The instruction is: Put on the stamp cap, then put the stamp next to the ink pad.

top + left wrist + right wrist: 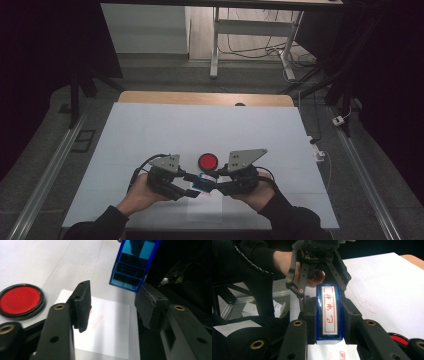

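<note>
1. At the lower middle of the high view, we see the blue stamp (202,182) between the two grippers, above a white sheet of paper (205,210) on the pale table (150,130).
2. The stamp is a glossy, see-through blue plastic box; in the right gripper view its long white label (329,312) carries red characters in a red frame.
3. The right gripper (329,322) clamps the stamp by its long sides with matte black pads.
4. The left gripper (113,307) stands partly apart with nothing between its jaws; the stamp (133,265) sits just beyond them, upper right.
5. A round red pad (20,300) in a black rim lies at left, beside the paper (110,325), which bears faint red marks.
</note>
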